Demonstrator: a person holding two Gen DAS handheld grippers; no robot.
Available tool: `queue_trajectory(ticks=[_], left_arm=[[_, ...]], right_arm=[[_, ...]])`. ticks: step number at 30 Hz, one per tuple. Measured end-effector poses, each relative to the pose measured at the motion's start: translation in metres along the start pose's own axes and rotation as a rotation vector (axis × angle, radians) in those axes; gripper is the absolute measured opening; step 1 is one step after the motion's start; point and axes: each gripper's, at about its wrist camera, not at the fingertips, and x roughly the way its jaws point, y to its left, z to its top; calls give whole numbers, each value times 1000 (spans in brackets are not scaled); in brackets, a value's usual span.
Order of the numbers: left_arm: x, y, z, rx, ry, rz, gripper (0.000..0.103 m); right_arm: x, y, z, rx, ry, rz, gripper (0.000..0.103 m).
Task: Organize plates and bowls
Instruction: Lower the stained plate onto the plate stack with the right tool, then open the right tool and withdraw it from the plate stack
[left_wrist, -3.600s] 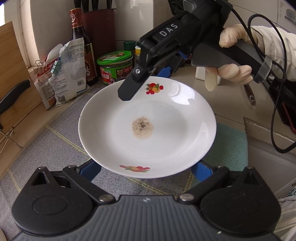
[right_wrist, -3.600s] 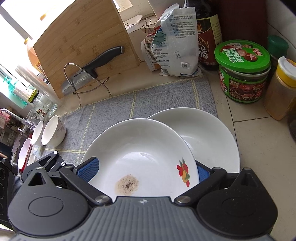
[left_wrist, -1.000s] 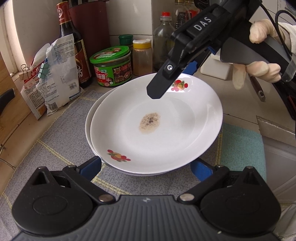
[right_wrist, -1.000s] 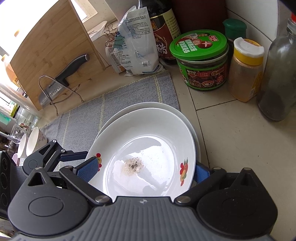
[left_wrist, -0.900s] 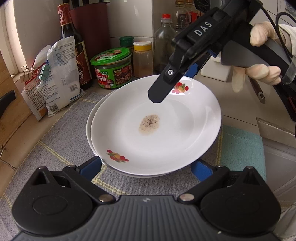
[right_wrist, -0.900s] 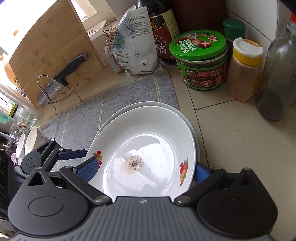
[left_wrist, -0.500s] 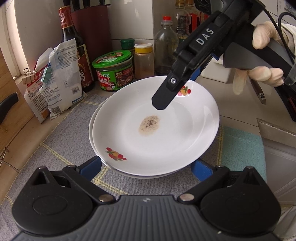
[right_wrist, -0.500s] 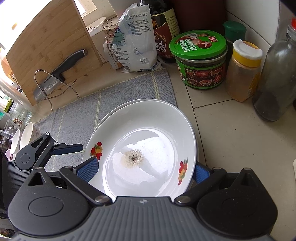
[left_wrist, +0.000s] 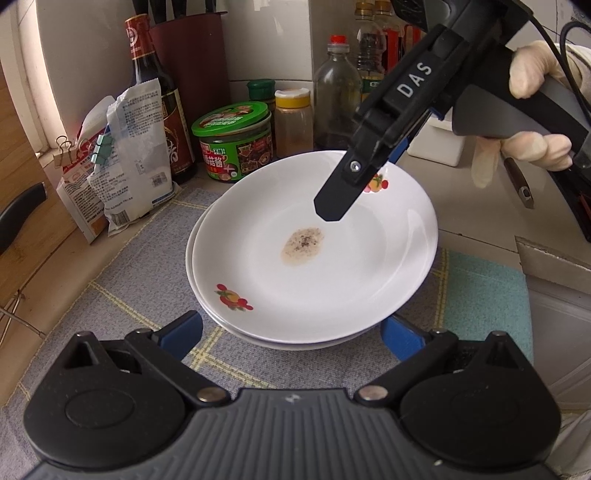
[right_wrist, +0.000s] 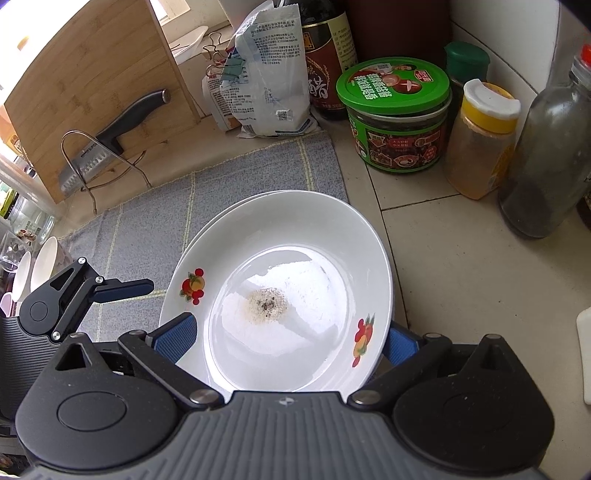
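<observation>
My left gripper (left_wrist: 291, 334) stands wide open, its blue-padded fingers (left_wrist: 181, 332) spread to either side of the near edge of the stack and gripping nothing. Straight ahead, between and just beyond them, a shallow white ceramic plate with small fruit decals and a brown speckled smear at its middle (left_wrist: 314, 251) sits on top of a second white plate (left_wrist: 199, 273), whose rim peeks out on the left and along the near side. Both rest on a grey-blue checked cloth mat (left_wrist: 122, 291).

My right gripper (right_wrist: 290, 338) is also spread wide, one blue finger at each side of the stained plate's near rim; whether the pads touch the rim I cannot tell. In the left camera its black finger reaches over the far rim, above the decal.

Beyond the plates, past my right jaws, stand a green-lidded jar of sauce (right_wrist: 397, 114), a yellow-capped spice shaker (right_wrist: 480, 140) and a dark glass bottle (right_wrist: 546, 162). Off to the left, a bamboo cutting board (right_wrist: 92, 85) leans with a steel knife (right_wrist: 110, 144) in a wire rack.
</observation>
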Motion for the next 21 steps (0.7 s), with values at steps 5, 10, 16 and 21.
queue_trajectory(ticks=[5, 10, 16, 21], left_arm=[[-3, 0, -2, -8, -1, 9, 102], [-7, -1, -3, -15, -5, 14, 102], [-11, -3, -4, -18, -12, 31, 102], [-14, -2, -6, -32, -14, 44, 102]], right_arm=[[-2, 1, -2, -8, 1, -9, 103], [-6, 2, -2, -13, -6, -19, 103], [-10, 3, -5, -15, -11, -35, 103], [-12, 3, -8, -6, -19, -46, 103]])
